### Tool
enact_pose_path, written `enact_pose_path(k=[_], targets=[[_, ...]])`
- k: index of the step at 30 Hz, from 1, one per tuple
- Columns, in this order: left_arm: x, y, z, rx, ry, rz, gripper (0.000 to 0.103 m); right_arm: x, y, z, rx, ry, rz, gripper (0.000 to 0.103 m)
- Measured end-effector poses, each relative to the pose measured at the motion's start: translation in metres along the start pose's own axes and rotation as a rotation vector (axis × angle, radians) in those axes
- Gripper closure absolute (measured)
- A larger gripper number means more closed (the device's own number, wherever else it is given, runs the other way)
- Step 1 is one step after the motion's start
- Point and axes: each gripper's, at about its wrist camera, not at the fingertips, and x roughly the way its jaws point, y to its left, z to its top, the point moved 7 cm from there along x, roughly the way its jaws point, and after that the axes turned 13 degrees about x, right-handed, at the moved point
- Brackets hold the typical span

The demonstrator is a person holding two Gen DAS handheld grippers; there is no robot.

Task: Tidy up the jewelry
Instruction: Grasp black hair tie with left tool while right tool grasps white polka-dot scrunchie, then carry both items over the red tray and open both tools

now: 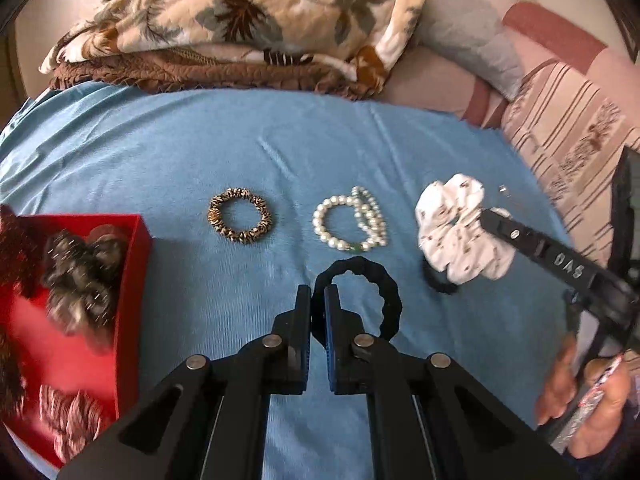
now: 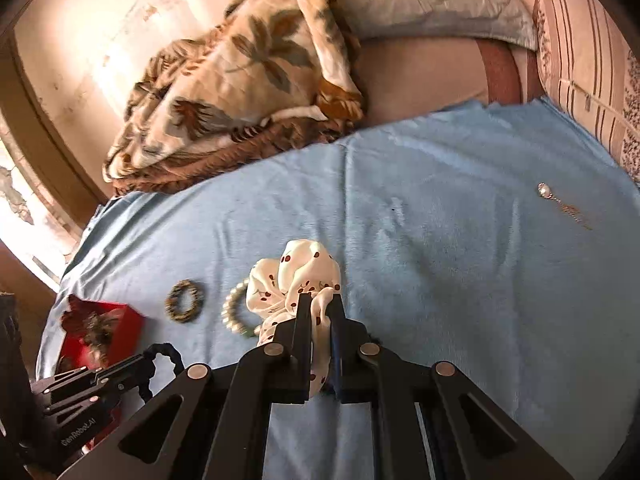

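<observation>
While both claws grip a piece each, this is how things lie, nearest first:
Left claw (image 1: 318, 300): pinched shut on the black scrunchie (image 1: 360, 276), whose loop stands out past the fingertips above the blue cloth (image 1: 240, 140).
Right claw (image 2: 320, 308): clamped on the white spotted scrunchie (image 2: 296, 276), fabric bunched between the pads and spilling over the tips.
Step in hand: likely carrying both scrunchies to the red box (image 1: 132, 264); keep the grip firm, lift clear of the cloth so nothing drags, and take one claw to the box at a time so they do not cross.
Red box: open, at the left edge of the cloth; holds a grey-brown fluffy scrunchie (image 1: 80, 272), a striped one nearer the front, and something dark red at its far left.
Still on the cloth: leopard-print scrunchie (image 1: 240, 216), pearl bracelets (image 1: 352, 220) beside it, and a small pearl-drop chain (image 2: 560, 204) well apart on the right.
Beyond: leaf-print blanket (image 1: 240, 20) and striped pillows on the bed.
</observation>
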Motion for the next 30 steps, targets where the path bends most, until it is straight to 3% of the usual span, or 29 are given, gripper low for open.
enact_pose_path(k=[4, 10, 18, 24, 30], targets=[[-0.033, -0.001, -0.010, -0.010, -0.043, 0.007, 0.097, -0.022, 0.014, -0.016, -0.016, -0.002, 0.026, 0.094], [-0.078, 0.024, -0.039, -0.023, -0.084, 0.080, 0.097, -0.045, 0.045, -0.046, -0.069, 0.016, 0.074, 0.094], [-0.125, 0.120, -0.081, -0.139, -0.095, 0.223, 0.097, -0.054, 0.107, -0.081, -0.182, 0.051, 0.133, 0.094], [-0.146, 0.183, -0.104, -0.272, -0.107, 0.257, 0.097, -0.044, 0.153, -0.107, -0.235, 0.102, 0.184, 0.094], [-0.143, 0.228, -0.108, -0.314, -0.096, 0.305, 0.097, -0.030, 0.201, -0.132, -0.303, 0.151, 0.220, 0.094]])
